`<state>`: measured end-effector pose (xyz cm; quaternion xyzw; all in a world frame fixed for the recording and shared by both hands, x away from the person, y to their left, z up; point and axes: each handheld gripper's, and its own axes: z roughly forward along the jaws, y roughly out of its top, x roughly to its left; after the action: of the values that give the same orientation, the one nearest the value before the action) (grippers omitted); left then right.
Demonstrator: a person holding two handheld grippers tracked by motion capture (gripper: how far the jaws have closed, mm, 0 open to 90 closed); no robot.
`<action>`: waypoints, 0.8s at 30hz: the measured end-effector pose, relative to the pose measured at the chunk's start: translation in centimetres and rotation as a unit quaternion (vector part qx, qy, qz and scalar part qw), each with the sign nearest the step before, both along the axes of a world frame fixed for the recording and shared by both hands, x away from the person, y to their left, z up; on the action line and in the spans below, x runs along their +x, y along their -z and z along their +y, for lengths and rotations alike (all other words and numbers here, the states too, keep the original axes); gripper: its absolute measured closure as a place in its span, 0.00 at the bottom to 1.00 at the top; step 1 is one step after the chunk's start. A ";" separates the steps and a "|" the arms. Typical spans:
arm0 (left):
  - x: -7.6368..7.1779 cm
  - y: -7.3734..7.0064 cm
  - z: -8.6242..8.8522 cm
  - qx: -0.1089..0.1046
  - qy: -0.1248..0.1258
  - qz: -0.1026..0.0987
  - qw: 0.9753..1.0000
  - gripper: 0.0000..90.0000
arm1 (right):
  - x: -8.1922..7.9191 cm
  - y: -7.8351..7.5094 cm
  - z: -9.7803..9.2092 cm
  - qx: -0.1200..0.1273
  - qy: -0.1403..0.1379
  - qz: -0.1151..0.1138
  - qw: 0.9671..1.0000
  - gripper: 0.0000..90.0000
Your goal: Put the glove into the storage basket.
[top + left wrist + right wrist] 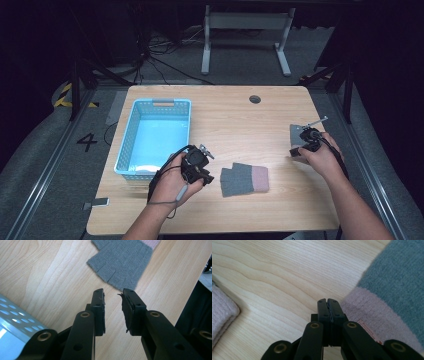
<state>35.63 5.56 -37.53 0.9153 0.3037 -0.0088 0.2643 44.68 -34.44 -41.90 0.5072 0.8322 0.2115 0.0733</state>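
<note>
- Now the left gripper (112, 293) has its jaws spread, empty, just short of the grey glove (122, 262).
- Meanwhile the right gripper (328, 301) is pressed together, empty, over the desk (274, 277).

This looks like a lab or recording room — a wooden table (225, 115) stands on grey carpet, dark curtains hang around it, cables (160, 60) lie on the floor, with hazard tape (64, 95) and a painted number 4 (87, 142).
</note>
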 end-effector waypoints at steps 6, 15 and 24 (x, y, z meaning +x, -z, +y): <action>0.0 0.0 -0.1 0.003 0.001 0.002 1.000 0.80 | -0.8 -0.1 -1.0 -0.003 0.009 0.001 1.000 1.00; 0.0 0.1 -0.2 0.007 0.004 0.003 1.000 0.80 | -1.1 -1.0 -1.8 0.012 0.018 -0.013 1.000 1.00; 0.1 0.5 -0.1 0.009 0.000 0.008 1.000 0.80 | 1.7 -1.4 -1.1 0.001 0.028 -0.036 0.999 1.00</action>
<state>35.77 5.44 -38.01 0.9177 0.3055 -0.0137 0.2535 46.42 -35.58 -40.52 0.5224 0.8143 0.2286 0.1088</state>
